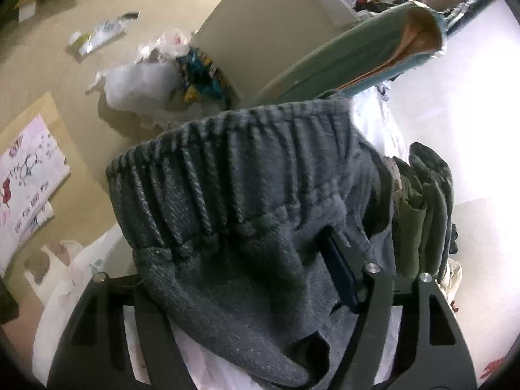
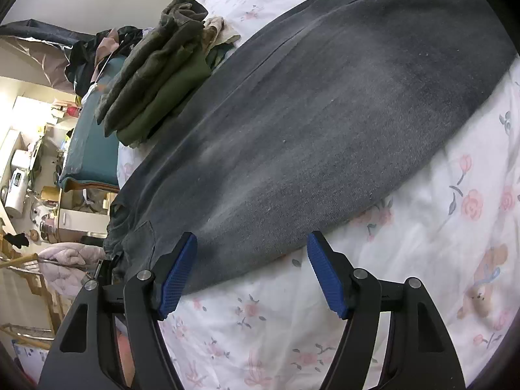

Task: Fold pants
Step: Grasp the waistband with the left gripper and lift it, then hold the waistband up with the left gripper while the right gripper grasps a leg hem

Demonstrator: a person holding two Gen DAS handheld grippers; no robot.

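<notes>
A bed carries everything here, covered by a white sheet (image 2: 422,227) printed with pink roses and a small bear. A pair of dark grey pants (image 2: 325,123) lies flat on it, stretching from the near left edge of the bed away to the far right, the faded cloth smooth against the sheet. Just beside the pants on their far left side sits a stack of folded olive-green clothes (image 2: 156,74), with a crumpled beige cloth (image 2: 217,31) touching its far end. The near right part of the sheet lies bare and slightly rumpled.
</notes>
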